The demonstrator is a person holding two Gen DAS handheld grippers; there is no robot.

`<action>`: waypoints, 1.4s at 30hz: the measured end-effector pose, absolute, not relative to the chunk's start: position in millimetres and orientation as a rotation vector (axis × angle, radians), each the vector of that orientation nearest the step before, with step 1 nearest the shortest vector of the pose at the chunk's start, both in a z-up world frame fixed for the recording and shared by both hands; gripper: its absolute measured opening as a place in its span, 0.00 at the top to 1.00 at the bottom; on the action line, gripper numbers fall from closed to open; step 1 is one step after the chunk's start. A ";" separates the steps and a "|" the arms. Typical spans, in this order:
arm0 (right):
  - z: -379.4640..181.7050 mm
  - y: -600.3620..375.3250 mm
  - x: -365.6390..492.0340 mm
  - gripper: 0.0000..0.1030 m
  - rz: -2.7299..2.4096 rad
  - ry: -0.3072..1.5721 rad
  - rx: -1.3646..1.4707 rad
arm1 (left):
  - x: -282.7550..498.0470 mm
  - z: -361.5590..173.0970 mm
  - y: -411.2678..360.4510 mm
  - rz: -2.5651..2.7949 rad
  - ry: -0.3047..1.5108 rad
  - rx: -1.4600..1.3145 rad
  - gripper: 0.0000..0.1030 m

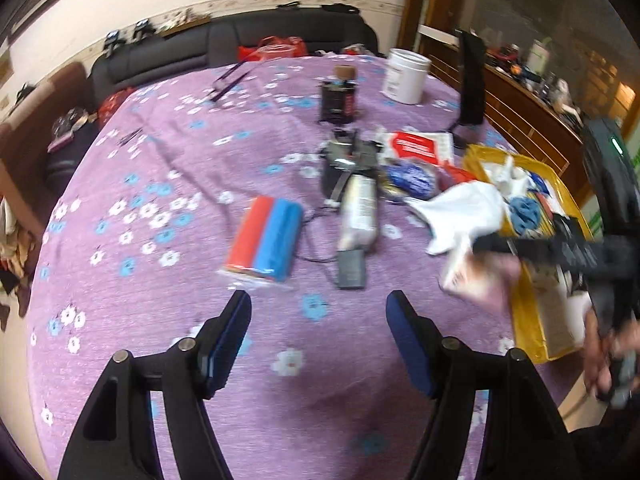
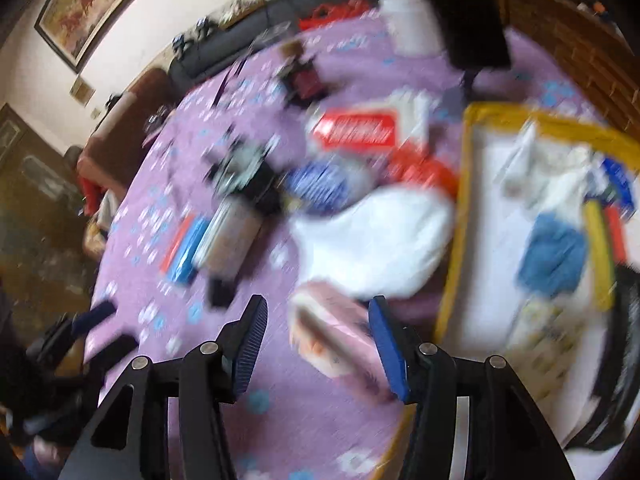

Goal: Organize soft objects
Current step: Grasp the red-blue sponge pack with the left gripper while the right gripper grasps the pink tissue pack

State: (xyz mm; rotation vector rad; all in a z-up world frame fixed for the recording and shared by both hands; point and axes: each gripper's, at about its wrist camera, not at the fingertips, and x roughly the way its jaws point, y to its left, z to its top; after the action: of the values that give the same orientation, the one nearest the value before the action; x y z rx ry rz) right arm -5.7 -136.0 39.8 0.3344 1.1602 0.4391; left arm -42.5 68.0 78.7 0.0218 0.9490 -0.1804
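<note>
While a few soft things already lie inside the yellow-rimmed bin [image 2: 454, 240], among them a blue cloth [image 2: 554, 256] and some white fabric, much of the sorting looks undone. A white cloth [image 2: 372, 240] is draped across the bin's near edge, half in and half out by the look of it, and a pink tissue pack [image 2: 332, 336] sits on the purple flowered tablecloth [image 1: 168, 184] just beside the bin.

Over that pack hangs the right gripper [image 2: 316, 344], its jaws roughly half apart; the pack lies between and just beyond the blue pads, with a clear gap on the left side. On the right the pad overlaps the pack's edge, but the heavy blur hides whether it touches. I judge nothing is gripped.

Farther left, the left gripper [image 1: 318, 336] hovers over bare tablecloth with its jaws well apart and nothing between them. Ahead of it lies a red-and-blue roll [image 1: 264, 238] in clear wrap, near a long wrapped packet [image 1: 360, 216], a blue crumpled bag [image 1: 412, 180] and a red-and-white packet [image 1: 420, 148].

Those items remain outside the bin, so I would put the job at under halfway. Hard things such as the white jar [image 1: 406, 76] probably stay put.
</note>
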 end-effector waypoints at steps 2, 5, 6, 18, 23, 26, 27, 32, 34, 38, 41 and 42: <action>37.6 -119.8 -20.3 0.44 0.537 1.201 0.351 | -35.7 77.2 81.8 -0.153 0.954 0.005 0.31; 48.1 -106.7 -36.8 0.44 0.599 1.160 0.285 | -21.4 71.2 96.4 -0.127 0.971 -0.014 0.30; 53.7 -108.4 -38.7 0.44 0.580 1.134 0.258 | -14.6 68.0 99.8 -0.117 0.978 -0.011 0.30; 68.1 -142.7 -59.3 0.41 0.510 1.075 0.258 | 50.0 25.2 84.2 -0.116 1.079 0.124 0.28; 66.8 -134.4 -63.3 0.40 0.526 1.077 0.230 | 70.6 10.7 89.0 -0.098 1.097 0.122 0.27; 63.6 -128.3 -64.9 0.40 0.538 1.088 0.222 | 73.6 9.2 90.1 -0.109 1.098 0.121 0.30; 62.5 -125.8 -64.6 0.39 0.541 1.094 0.219 | 72.6 9.3 89.5 -0.120 1.094 0.117 0.35; 52.8 -110.3 -61.1 0.36 0.543 1.138 0.183 | 50.1 12.5 87.5 -0.143 1.089 0.086 0.54; 46.2 -103.2 -59.8 0.36 0.534 1.163 0.157 | 40.3 13.3 89.6 -0.139 1.093 0.073 0.55; 33.7 -90.2 -55.6 0.34 0.508 1.210 0.100 | 11.7 14.8 97.6 -0.145 1.106 0.035 0.55; 26.0 -80.3 -54.6 0.32 0.498 1.231 0.057 | -6.7 15.4 101.6 -0.145 1.107 0.022 0.55; 23.8 -77.4 -54.5 0.30 0.489 1.235 0.039 | -11.1 15.8 101.4 -0.146 1.106 0.025 0.55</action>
State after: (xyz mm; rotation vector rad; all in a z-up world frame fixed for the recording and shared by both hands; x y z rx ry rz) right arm -54.5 -77.4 23.8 0.0390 1.2350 0.4888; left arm -11.1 101.4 15.8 0.0245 1.1058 -0.1462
